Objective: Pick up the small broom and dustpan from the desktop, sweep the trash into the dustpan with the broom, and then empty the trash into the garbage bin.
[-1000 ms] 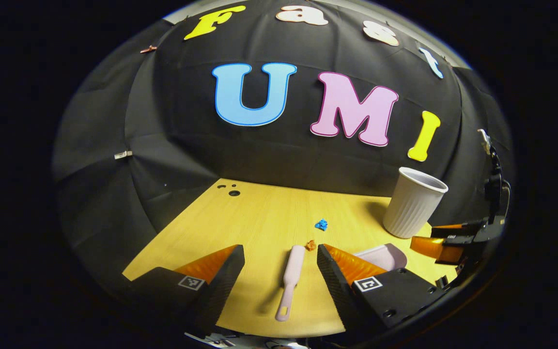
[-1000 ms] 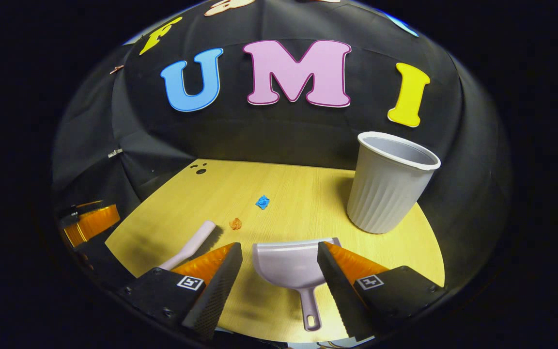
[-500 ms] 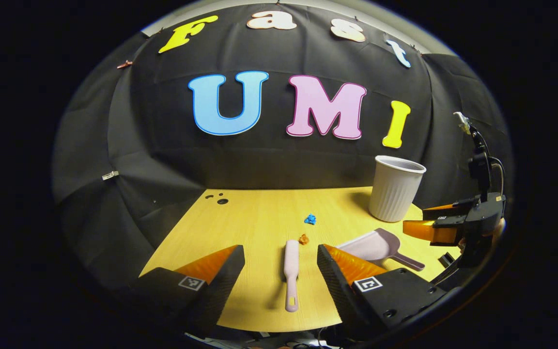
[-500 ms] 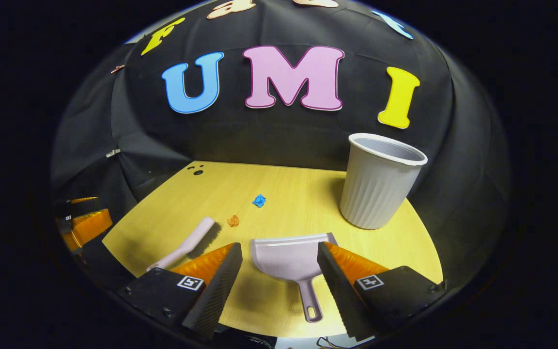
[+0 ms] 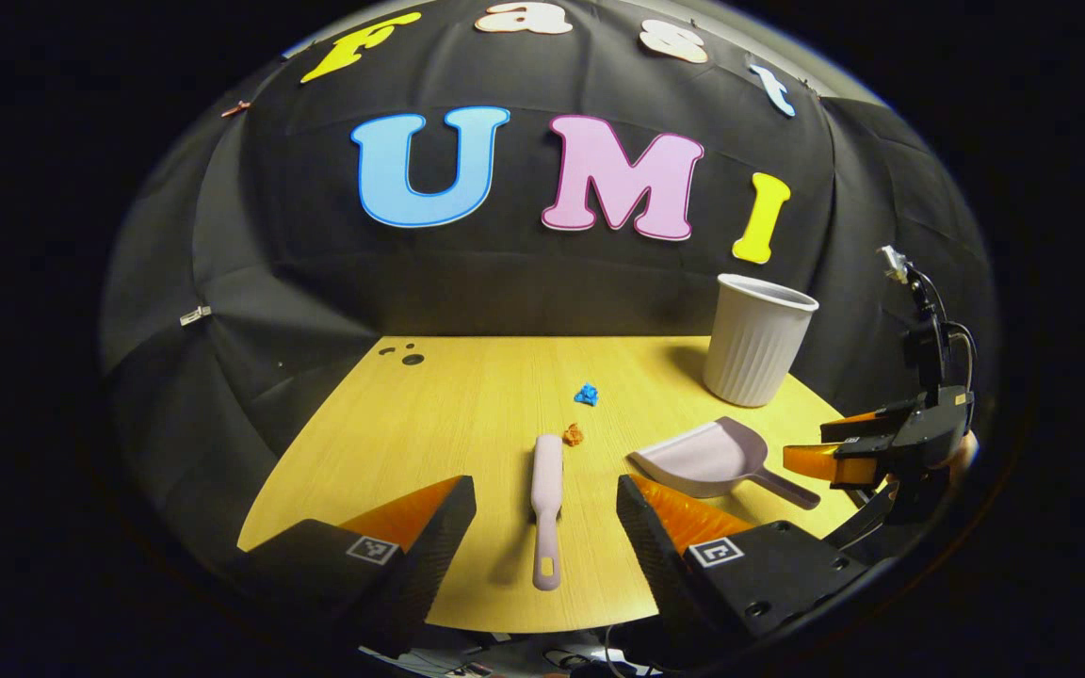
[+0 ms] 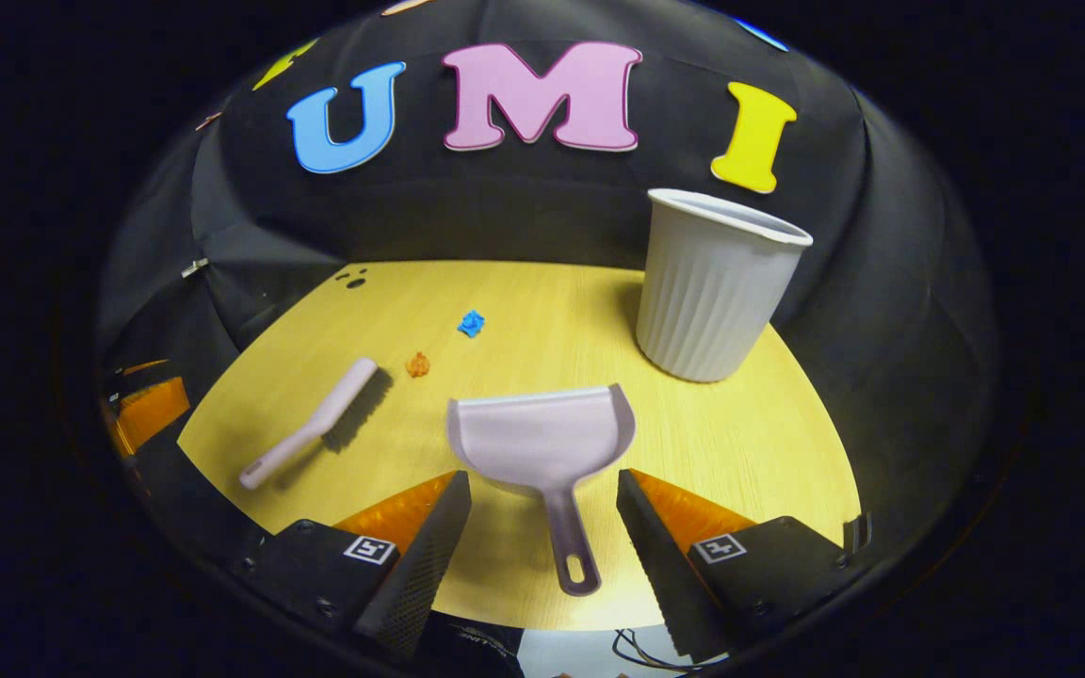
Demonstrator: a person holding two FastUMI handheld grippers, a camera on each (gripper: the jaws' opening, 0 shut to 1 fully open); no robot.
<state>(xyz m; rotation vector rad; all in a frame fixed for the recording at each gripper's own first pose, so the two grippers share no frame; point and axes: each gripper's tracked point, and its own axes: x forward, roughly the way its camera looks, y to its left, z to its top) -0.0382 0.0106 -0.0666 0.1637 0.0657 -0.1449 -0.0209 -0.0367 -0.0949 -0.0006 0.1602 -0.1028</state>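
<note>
Small pink broom (image 5: 547, 490) lying flat on the wooden worktop (image 5: 467, 414), handle end between the spread fingers of the left gripper (image 5: 545, 527), untouched. Orange scrap (image 5: 574, 434) just beside its brush end, blue scrap (image 5: 586, 394) farther back. Pink dustpan (image 6: 542, 439) flat on the worktop, handle between the wide-open fingers of the right gripper (image 6: 544, 527), no contact. Ribbed white garbage bin (image 6: 712, 282) upright behind, to the right.

Left tongs (image 5: 546, 527) gape wide, level; right tongs (image 6: 543, 523) likewise, empty.
</note>
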